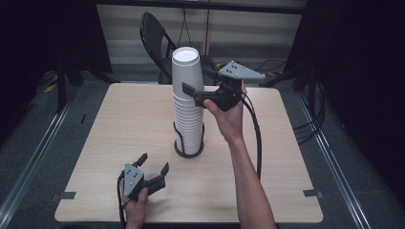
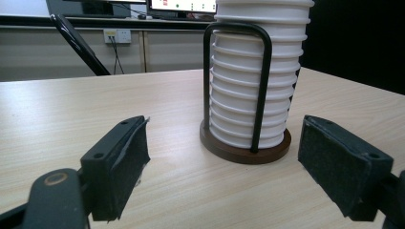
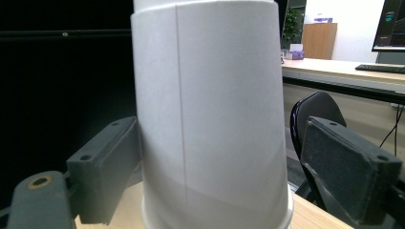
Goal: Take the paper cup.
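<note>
- A tall stack of white paper cups (image 1: 187, 102) was seen standing upside down, bases up, in a dark wire holder (image 1: 188, 145) on a round brown base near the middle of the table (image 1: 119, 124).
- The long axis of the stack ran vertically, and the closed bottom of the top cup (image 1: 186, 67) was turned towards the ceiling.
- The right hand-held gripper (image 1: 195, 87) was held level at the top cup, brought in from the stack's right side, so that the cup lay directly between its jaws.
- In the right gripper view the top cup (image 3: 210, 119) was flanked by both pads: the left pad (image 3: 112, 167) appeared to be touching the cup wall, while a gap was left at the right pad (image 3: 348, 167); the jaws were thus open around the cup, not yet clamped.
- The left hand-held gripper (image 1: 154, 164) was kept low near the table's front edge, jaws spread and empty, pointed towards the holder, which lay ahead of it and a little to its right.
- The right hand was judged the nearer one for lifting; a straight upward pull along the stack's axis would be called for.
</note>
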